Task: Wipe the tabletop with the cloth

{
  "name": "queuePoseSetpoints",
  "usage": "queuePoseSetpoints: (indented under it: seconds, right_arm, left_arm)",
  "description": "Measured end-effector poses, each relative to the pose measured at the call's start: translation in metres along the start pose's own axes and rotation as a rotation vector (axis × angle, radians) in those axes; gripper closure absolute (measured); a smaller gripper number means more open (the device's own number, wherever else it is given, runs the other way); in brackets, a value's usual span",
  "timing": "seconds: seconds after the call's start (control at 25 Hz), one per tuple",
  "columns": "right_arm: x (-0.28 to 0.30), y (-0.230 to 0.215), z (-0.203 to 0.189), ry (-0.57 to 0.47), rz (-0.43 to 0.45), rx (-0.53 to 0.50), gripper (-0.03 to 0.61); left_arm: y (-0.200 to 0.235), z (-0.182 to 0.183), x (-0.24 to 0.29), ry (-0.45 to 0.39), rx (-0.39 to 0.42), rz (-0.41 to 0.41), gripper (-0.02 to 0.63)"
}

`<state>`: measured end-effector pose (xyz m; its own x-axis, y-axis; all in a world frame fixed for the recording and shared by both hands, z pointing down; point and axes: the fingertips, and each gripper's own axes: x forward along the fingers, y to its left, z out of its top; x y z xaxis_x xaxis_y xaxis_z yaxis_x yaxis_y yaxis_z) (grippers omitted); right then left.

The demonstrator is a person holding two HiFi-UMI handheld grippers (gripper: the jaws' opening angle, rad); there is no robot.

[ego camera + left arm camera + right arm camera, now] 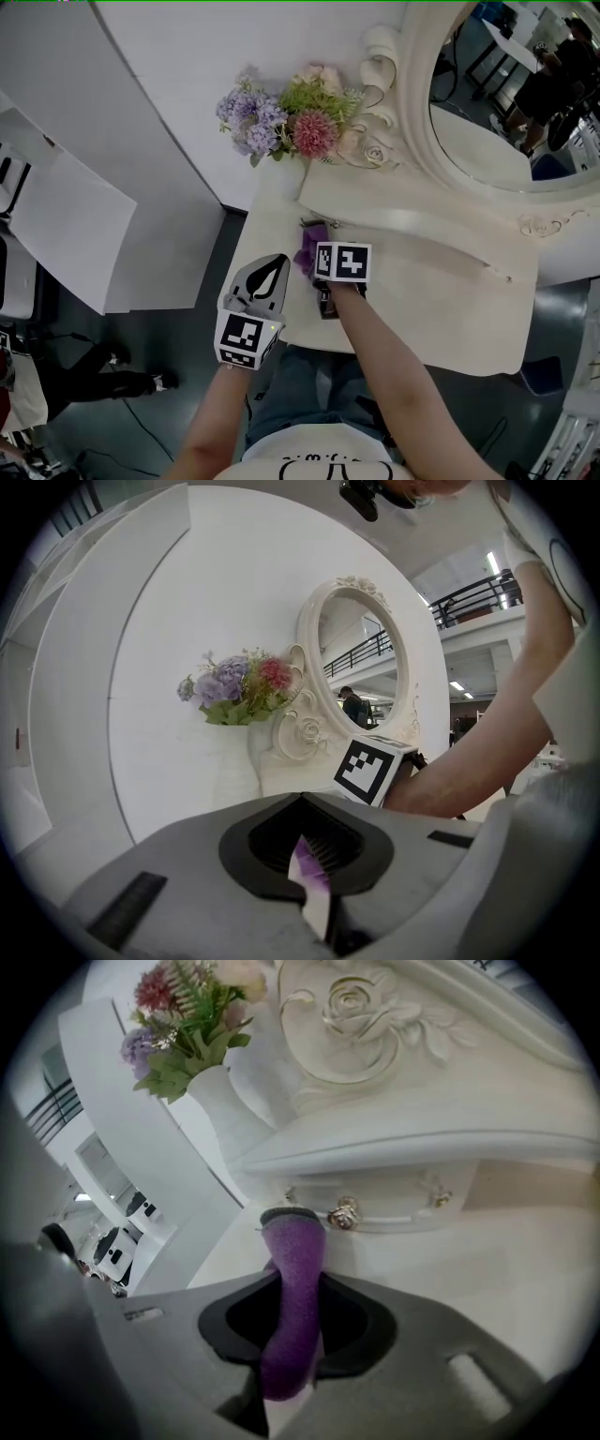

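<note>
My right gripper (317, 265) is shut on a purple cloth (308, 247) at the left end of the cream tabletop (427, 314). In the right gripper view the cloth (292, 1279) rises out of the shut right gripper (292, 1365) and bends over just above the tabletop (459, 1269), close in front of a small drawer knob (344, 1213). My left gripper (270, 272) hovers at the table's left edge, beside the right one. In the left gripper view the left gripper (317, 899) is shut, and a small purple-and-white strip (310, 871) sticks up where the jaws meet.
A white vase of flowers (281, 122) stands at the table's back left. An ornate oval mirror (506, 94) rises behind a raised drawer shelf (412, 211). A white panel (66, 225) and dark floor lie to the left, where another person's legs (103, 375) show.
</note>
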<state>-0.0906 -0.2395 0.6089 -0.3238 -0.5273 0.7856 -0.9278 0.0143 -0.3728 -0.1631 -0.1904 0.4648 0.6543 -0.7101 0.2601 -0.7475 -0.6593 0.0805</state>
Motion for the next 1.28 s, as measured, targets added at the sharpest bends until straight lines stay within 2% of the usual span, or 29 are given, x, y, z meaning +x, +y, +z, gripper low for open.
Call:
queuePoseSetpoints:
  seconds: [0.4,1.28]
  right_arm:
    - [-0.032,-0.056,-0.008,-0.028,-0.026,0.057,0.483]
    - [-0.115,-0.206,-0.019,-0.059,-0.103,0.079,0.483]
  left_arm:
    - [-0.052,0.009,0.021,-0.009,0.023,-0.037,0.617]
    - [-0.181,0.026,0.084,-0.029,0.028,-0.103,0.617]
